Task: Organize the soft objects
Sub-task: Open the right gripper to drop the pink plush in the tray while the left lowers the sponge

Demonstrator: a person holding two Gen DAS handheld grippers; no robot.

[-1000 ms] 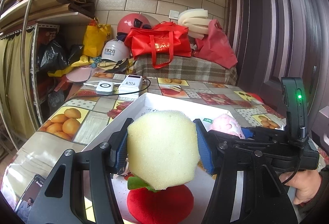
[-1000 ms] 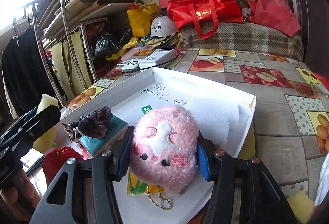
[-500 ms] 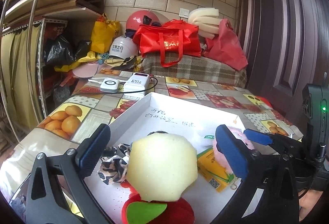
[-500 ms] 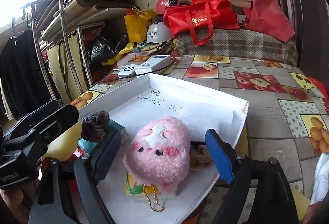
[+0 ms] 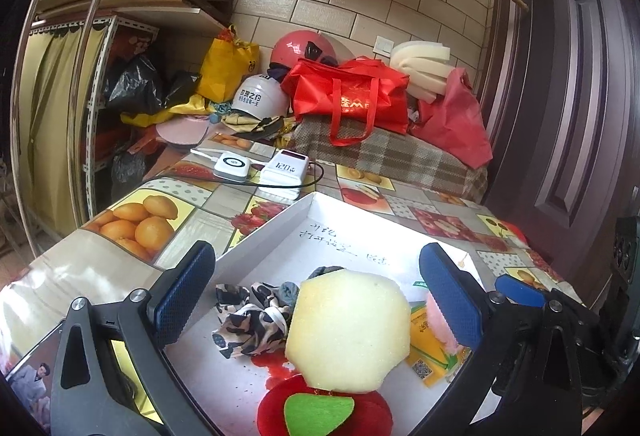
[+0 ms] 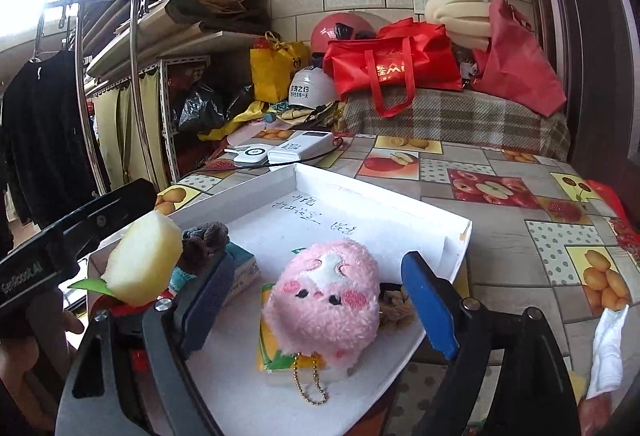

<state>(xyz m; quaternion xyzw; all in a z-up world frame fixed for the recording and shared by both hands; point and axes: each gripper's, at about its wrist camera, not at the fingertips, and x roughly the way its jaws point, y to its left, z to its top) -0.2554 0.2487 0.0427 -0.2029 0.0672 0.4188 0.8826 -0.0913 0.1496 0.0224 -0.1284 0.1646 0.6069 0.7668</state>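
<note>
Release step: left gripper (image 5: 320,300) and right gripper (image 6: 320,304), jaws just opened, straddle yellow sponge (image 5: 348,332) and pink plush (image 6: 326,300) untouched; next, withdraw backward.

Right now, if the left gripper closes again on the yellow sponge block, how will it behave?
The yellow sponge block looks porous, so it probably squashes between the pads and weighs little. It leans on the red plush apple, so it may tip when nudged. The left gripper stands open around it, jaws just opened.
</note>
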